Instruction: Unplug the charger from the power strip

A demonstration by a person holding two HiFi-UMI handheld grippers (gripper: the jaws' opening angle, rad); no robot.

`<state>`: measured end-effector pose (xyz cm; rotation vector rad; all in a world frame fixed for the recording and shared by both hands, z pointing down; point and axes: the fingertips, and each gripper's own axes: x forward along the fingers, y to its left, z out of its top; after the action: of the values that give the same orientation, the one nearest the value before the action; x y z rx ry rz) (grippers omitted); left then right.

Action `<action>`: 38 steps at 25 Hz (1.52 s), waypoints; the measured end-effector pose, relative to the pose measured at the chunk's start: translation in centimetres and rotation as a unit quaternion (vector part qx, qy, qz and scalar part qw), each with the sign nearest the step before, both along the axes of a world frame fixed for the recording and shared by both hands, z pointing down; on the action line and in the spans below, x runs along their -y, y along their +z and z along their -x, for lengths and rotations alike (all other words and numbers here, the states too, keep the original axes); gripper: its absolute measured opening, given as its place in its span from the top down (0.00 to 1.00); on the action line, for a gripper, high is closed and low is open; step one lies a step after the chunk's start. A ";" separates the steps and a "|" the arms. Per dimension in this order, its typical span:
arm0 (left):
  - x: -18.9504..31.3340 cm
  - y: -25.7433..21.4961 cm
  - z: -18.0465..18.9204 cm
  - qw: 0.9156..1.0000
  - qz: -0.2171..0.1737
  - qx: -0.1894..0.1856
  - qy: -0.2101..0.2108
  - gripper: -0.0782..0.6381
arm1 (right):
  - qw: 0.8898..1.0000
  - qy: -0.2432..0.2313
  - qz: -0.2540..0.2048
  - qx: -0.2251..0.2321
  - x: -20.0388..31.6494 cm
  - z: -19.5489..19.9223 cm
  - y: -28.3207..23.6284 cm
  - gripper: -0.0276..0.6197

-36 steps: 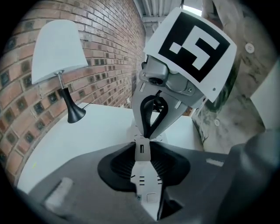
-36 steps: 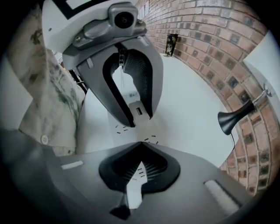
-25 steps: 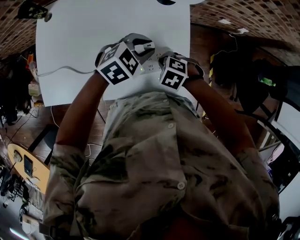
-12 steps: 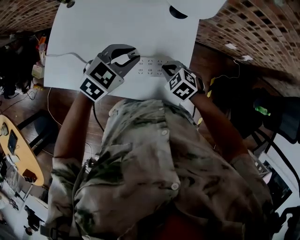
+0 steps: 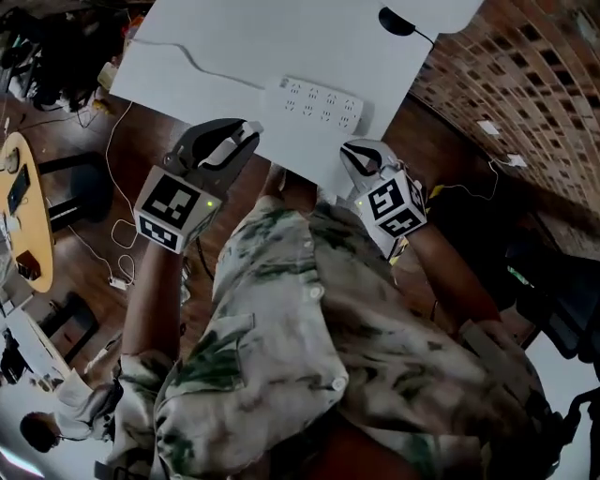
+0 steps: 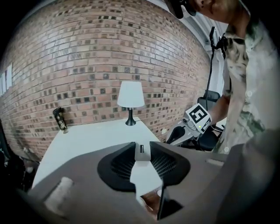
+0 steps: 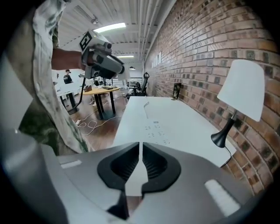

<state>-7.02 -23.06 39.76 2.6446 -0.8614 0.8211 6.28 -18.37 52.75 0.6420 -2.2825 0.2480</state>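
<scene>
The white power strip (image 5: 314, 103) lies near the front edge of the white table (image 5: 281, 37), its sockets bare and its cable (image 5: 187, 61) running off to the left. My left gripper (image 5: 239, 136) hangs off the table's front edge, shut on the white charger (image 5: 228, 148). In the left gripper view the charger (image 6: 142, 153) sits as a white block between the pads of that gripper (image 6: 142, 144). My right gripper (image 5: 361, 155) is at the table's right front corner. Its jaws have just been opening, and the right gripper view shows a narrow gap at the tips (image 7: 140, 144) with nothing in it and the strip (image 7: 157, 131) beyond.
A white lamp (image 6: 131, 96) stands at the table's far end by the brick wall, its black base (image 5: 398, 21) at the top of the head view. A small dark bottle (image 6: 60, 119) stands on the far corner. Cables and a round wooden table (image 5: 19, 216) are on the floor at the left.
The left gripper has come away from the strip with the charger, left and back toward me. The right gripper has let go of the strip's end and drawn back; the strip lies alone.
</scene>
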 end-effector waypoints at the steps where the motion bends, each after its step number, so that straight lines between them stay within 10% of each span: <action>1: -1.5 -0.1 0.2 1.000 0.002 0.003 -0.008 0.74 | 1.000 -0.009 0.003 0.001 -1.2 -0.1 0.1 0.91; 13: -15.0 -2.6 3.7 0.999 -0.018 -0.023 -0.017 0.74 | 0.999 0.001 -0.035 0.003 -10.5 2.1 -4.6 0.91; 27: -34.2 -4.5 16.5 0.995 -0.041 -0.083 0.028 0.74 | 0.990 0.088 -0.088 0.061 -31.0 14.6 -14.6 0.86; 38: -42.4 -6.5 12.0 0.992 -0.052 -0.101 0.049 0.74 | 0.985 0.115 -0.109 0.075 -41.0 10.7 -19.3 0.80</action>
<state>-18.99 19.38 33.29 2.8202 -0.7454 0.5298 -4.40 22.64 33.42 1.0334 -2.3996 0.1612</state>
